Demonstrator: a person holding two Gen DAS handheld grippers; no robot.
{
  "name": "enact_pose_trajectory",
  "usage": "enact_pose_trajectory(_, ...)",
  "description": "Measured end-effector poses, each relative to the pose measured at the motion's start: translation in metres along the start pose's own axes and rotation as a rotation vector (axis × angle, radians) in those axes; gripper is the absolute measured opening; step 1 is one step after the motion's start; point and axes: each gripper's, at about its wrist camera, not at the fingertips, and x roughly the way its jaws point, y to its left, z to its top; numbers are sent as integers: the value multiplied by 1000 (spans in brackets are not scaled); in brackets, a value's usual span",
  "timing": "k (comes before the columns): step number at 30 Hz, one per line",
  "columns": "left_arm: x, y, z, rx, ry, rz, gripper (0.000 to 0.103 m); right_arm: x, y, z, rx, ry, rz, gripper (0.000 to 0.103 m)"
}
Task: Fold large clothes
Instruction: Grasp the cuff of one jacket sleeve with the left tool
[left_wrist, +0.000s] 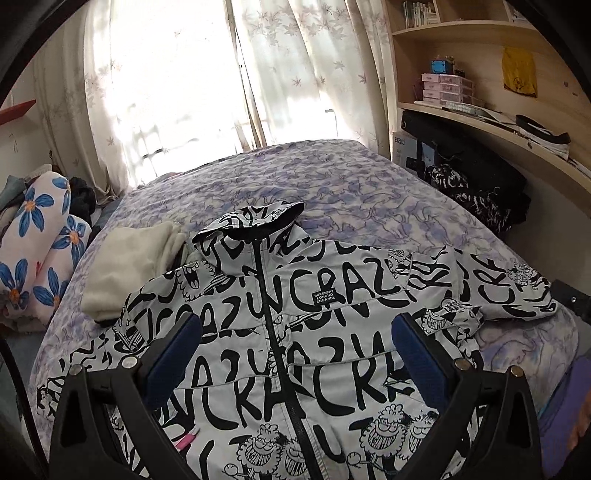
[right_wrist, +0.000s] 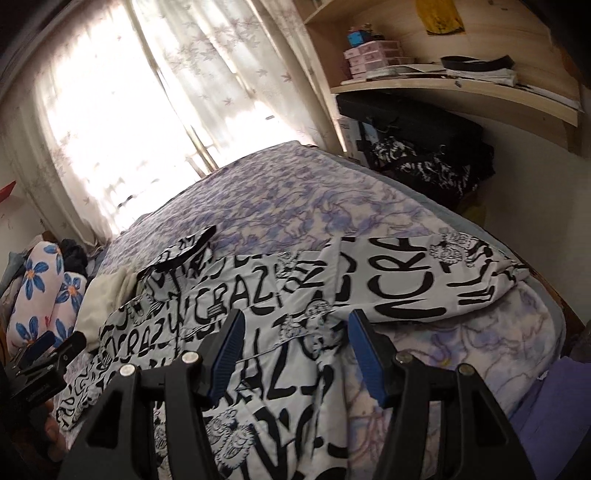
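Observation:
A white hooded jacket (left_wrist: 303, 317) with black lettering lies front up on the bed, zipper closed, hood toward the window. Its right sleeve (left_wrist: 491, 288) stretches out sideways. My left gripper (left_wrist: 295, 328) hovers over the jacket's chest, jaws wide apart, nothing between them. In the right wrist view the same jacket (right_wrist: 258, 332) spreads below my right gripper (right_wrist: 293, 325), which is open and empty above the armpit area, with the sleeve (right_wrist: 424, 280) running off to the right. The left gripper (right_wrist: 44, 350) shows at the left edge there.
The bed (left_wrist: 351, 192) has a purple patterned cover. A folded cream garment (left_wrist: 129, 266) lies left of the hood. Flowered bedding (left_wrist: 40, 251) is piled beside the bed at left. Shelves (left_wrist: 480, 118) and a dark bag with a patterned garment (left_wrist: 469, 188) stand at right.

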Motion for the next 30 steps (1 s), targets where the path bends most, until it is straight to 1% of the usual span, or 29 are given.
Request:
enact_pose_trajectory(2, 16, -10, 5, 9, 15, 0, 102, 11, -29, 7, 52, 20, -39, 58)
enact_pose_trajectory(4, 34, -20, 7, 16, 30, -27, 102, 23, -59, 13, 112, 46, -72, 58)
enact_pose_trajectory(7, 63, -36, 7, 10, 56, -22, 102, 44, -103, 15, 200, 93, -134, 58)
enact_pose_trajectory(10, 95, -51, 3, 0, 105, -46, 102, 68, -150, 13, 317, 153, -156, 58)
enact_pose_trajectory(13, 123, -64, -4, -4, 163, -91, 99, 88, -190, 7, 430, 191, -157, 58)
enact_pose_trajectory(15, 139, -73, -10, -5, 199, -109, 93, 100, -209, 3, 483, 204, -166, 58)
enact_pose_trajectory(17, 152, -81, -15, -12, 241, -129, 92, 110, -224, 1, 535, 211, -162, 58)
enact_pose_trajectory(19, 164, -85, -20, -38, 278, -158, 92, 120, -236, 0, 586, 198, -139, 58)
enact_pose_trajectory(20, 169, -88, -21, -48, 293, -164, 92, 124, -240, 1, 604, 185, -134, 56)
enact_pose_trajectory(21, 172, -89, -23, -50, 303, -168, 92, 129, -242, 2, 616, 181, -139, 48)
enact_pose_trajectory(22, 174, -91, -24, -48, 311, -175, 92, 134, -244, 5, 621, 185, -156, 32)
enact_pose_trajectory(24, 175, -94, -25, -32, 306, -171, 91, 137, -241, 10, 614, 178, -183, 9)
enact_pose_trajectory(26, 172, -93, -24, -11, 287, -149, 90, 129, -226, 20, 565, 104, -221, 7)
enact_pose_trajectory(27, 169, -92, -23, -1, 271, -137, 88, 121, -210, 29, 505, 48, -223, 6)
enact_pose_trajectory(29, 163, -84, -21, -1, 252, -129, 88, 101, -167, 47, 368, -66, -185, 6)
enact_pose_trajectory(30, 160, -80, -19, -10, 246, -132, 88, 90, -143, 54, 299, -110, -149, 5)
